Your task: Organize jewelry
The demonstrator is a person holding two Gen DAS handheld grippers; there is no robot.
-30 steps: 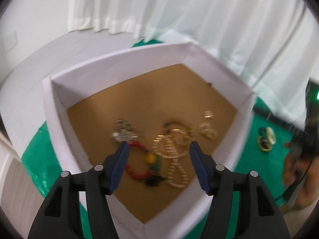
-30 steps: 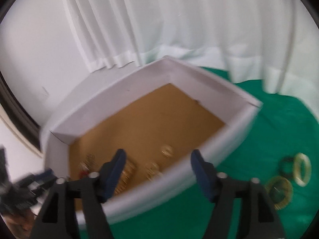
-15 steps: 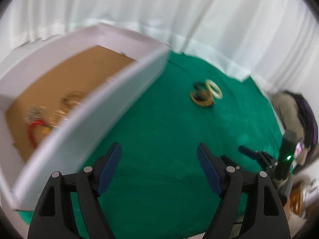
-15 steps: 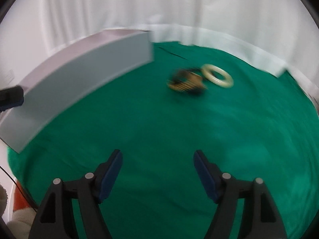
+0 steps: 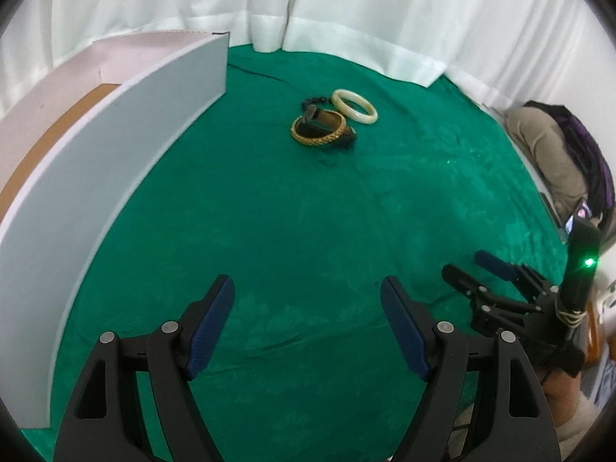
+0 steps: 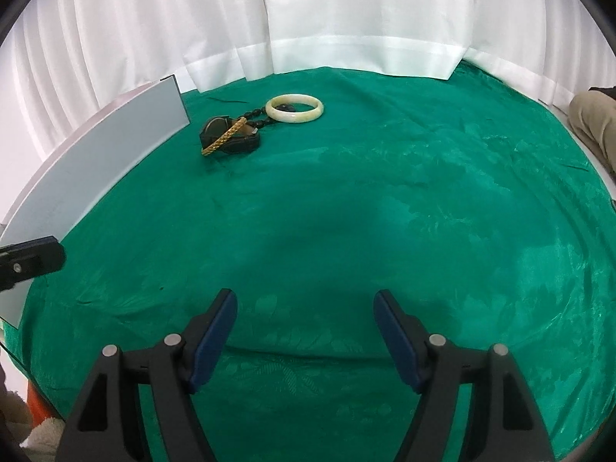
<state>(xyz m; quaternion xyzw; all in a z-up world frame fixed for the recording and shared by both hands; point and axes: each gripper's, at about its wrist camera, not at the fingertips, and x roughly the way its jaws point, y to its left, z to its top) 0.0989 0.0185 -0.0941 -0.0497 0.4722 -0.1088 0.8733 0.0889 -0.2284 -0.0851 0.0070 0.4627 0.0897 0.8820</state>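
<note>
Both claws have swung away from the white box (image 5: 115,123) and now face the open green cloth on the bench (image 5: 308,211); a second ago the left view looked straight down onto necklaces and beads on the box's brown floor, now only a sliver of that floor shows past its near wall; my read is one drop-off is finished and the next pick-up is starting. What is left sits in a small cluster well ahead of both claws, near the box's far corner: a cream bangle (image 6: 295,108) lying flat, a gold braided bangle (image 5: 318,131) propped over a dark watch-like piece (image 6: 231,139), and a string of black beads (image 6: 257,116) running between them. The left claw (image 5: 307,327) has its jaws well apart, having just been opening, with nothing between them but cloth; the right claw (image 6: 304,337) is likewise spread wide and empty, touching nothing; in the left view it shows at the right edge, hovering over the cloth.
</note>
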